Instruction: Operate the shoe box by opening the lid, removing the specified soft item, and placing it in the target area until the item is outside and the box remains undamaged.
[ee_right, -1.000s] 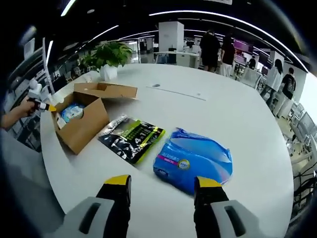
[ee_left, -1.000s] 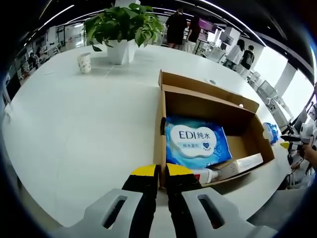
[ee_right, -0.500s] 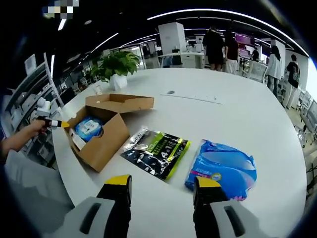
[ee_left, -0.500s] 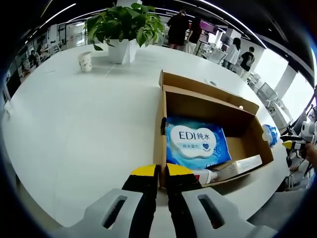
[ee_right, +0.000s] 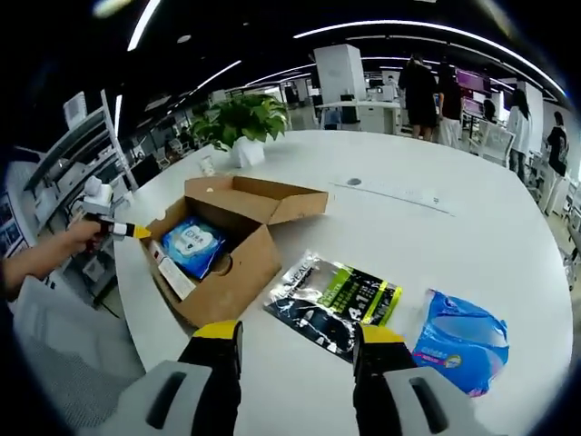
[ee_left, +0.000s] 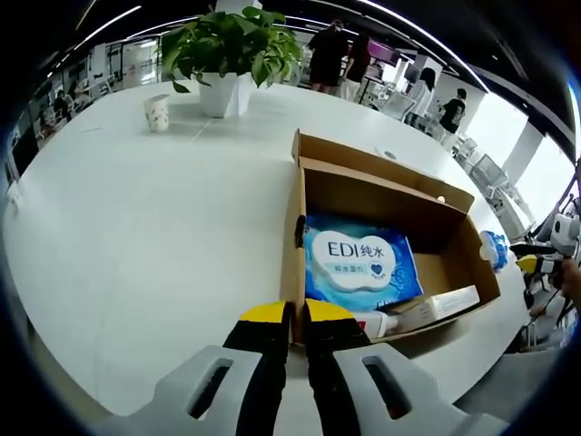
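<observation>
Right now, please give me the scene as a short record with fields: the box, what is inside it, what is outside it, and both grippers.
box: brown cardboard shoe box on the white table, lid flap open
inside box: blue wet-wipes pack, a tube and a flat carton along one wall
outside box: black and green packet beside the box; blue bag farther away
left gripper: jaws closed on the box's near wall
right gripper: open, holding nothing, above the table near the black and green packet
background: potted plant, paper cup
</observation>
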The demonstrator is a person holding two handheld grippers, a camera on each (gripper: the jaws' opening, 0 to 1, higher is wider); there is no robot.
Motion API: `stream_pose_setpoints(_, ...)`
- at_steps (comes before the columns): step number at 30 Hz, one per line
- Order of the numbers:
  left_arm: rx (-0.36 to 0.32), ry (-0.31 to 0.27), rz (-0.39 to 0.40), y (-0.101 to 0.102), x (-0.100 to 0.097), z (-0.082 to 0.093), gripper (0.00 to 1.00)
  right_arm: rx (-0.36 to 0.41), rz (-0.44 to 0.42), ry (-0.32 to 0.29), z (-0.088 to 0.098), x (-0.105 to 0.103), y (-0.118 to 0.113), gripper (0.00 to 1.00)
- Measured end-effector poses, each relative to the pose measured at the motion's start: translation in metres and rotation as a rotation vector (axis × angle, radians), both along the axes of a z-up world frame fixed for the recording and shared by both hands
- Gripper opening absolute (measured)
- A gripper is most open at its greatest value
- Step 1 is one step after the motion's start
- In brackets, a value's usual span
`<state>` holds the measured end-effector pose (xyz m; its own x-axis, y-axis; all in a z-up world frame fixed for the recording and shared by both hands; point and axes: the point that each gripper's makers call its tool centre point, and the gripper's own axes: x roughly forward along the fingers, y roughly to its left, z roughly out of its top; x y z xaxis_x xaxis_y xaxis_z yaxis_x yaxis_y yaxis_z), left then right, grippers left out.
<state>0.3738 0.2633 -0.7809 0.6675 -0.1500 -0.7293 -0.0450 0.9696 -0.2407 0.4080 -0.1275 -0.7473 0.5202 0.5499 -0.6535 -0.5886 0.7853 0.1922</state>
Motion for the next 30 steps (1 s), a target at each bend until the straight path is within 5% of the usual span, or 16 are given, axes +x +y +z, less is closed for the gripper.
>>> stream_pose_setpoints(30,0.010,0.003,-0.005,0.000,0.000,0.000,0.03,0.051,0.131,0.000,0.001,0.008,0.094,0.43)
